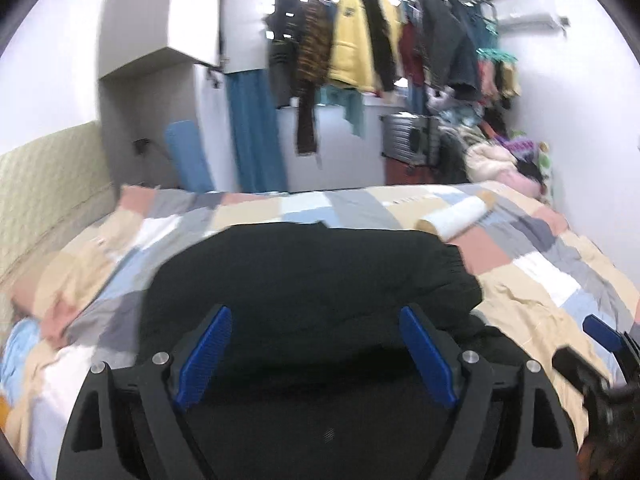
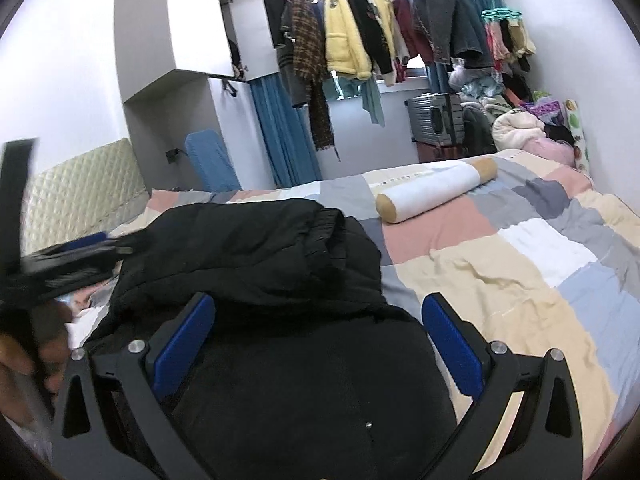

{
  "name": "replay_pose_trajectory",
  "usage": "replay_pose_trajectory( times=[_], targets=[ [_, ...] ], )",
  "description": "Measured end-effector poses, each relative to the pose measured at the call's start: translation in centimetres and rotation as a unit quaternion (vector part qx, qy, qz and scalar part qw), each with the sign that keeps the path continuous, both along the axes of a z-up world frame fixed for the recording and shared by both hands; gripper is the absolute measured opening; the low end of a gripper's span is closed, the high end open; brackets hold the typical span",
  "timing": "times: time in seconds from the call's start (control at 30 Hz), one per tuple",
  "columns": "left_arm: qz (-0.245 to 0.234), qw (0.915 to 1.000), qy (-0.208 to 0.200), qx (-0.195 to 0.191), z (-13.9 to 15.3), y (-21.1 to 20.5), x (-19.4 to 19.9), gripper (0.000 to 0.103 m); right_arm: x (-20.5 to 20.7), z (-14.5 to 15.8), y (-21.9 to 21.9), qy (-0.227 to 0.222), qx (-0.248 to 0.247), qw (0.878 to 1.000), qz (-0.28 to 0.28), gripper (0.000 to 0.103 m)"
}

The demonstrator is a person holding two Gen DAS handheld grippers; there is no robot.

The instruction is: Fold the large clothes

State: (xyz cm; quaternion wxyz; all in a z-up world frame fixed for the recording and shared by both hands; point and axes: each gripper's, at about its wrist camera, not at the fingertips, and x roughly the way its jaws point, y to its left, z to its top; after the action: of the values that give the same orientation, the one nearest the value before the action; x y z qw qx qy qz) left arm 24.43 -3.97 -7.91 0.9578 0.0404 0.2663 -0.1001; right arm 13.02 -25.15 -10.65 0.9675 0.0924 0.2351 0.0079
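I see a bed with a patchwork quilt [image 2: 500,264], a white bolster with tan ends [image 2: 436,191] lying on it. Quilted beige headboard [image 2: 84,184] at left. Behind: clothes rail [image 2: 384,24] with a yellow jacket [image 2: 340,40], blue curtain [image 2: 280,132], silver suitcase [image 2: 436,118], wall cabinet [image 2: 172,24].

Black padded jacket [image 2: 256,256] — folded, bunched — on bed.

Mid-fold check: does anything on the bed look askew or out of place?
The black garment is bunched in a lumpy heap rather than a flat fold, its ribbed edge sticking up. A bolster lies slantwise on the bed just beyond it. Both grippers, left and right, are open over it, holding nothing.
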Motion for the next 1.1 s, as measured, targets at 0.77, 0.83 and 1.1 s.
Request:
replay_pose_trajectory(
  times=[0.77, 0.83, 1.1],
  targets=[
    [0.082, 0.9918, 0.060, -0.076, -4.8, 13.4, -4.6, 0.086, 10.8, -0.7, 2.2, 0.097, 0.059, 0.993, 0.038, 0.101],
    [0.076, 0.9922, 0.070, -0.069, -5.5, 13.1, -4.3, 0.086, 12.4, -2.1, 1.6, 0.107, 0.067, 0.992, 0.022, 0.100],
    [0.077, 0.9908, 0.090, -0.064, -6.8, 12.7, -3.7, 0.086, 15.3, -6.2, -1.4, 0.139, 0.095, 0.986, -0.003, 0.095]
  ],
)
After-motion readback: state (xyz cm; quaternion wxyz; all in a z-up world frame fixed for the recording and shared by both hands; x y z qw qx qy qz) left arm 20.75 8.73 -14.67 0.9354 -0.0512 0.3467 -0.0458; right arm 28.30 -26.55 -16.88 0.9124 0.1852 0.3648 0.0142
